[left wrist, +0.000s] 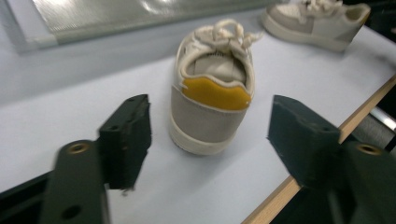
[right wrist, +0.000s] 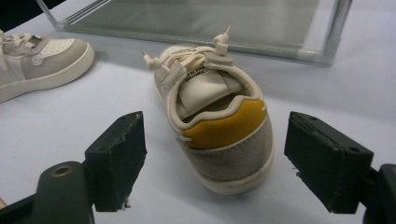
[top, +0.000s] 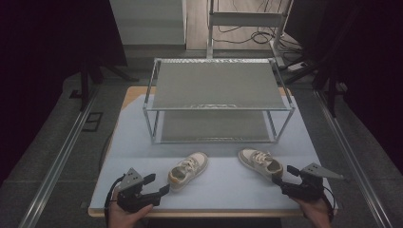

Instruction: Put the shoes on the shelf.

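Observation:
Two small white and beige sneakers with yellow heel tabs lie on the pale mat, heels toward me. The left sneaker (top: 187, 170) (left wrist: 212, 84) sits just ahead of my left gripper (top: 158, 184) (left wrist: 212, 119). That gripper's jaws stand open on either side of the heel without touching it. The right sneaker (top: 260, 162) (right wrist: 210, 93) sits the same way before my right gripper (top: 284, 175) (right wrist: 217, 135), whose jaws are also open and clear of the heel. Each gripper view also shows the other sneaker (left wrist: 317, 18) (right wrist: 42, 60) off to the side.
A two-tier metal rack (top: 216, 108) with grey shelves stands on the mat (top: 138, 142) behind the sneakers. The table's wooden front edge (top: 199, 212) runs just under my hands. Rails line the floor on both sides.

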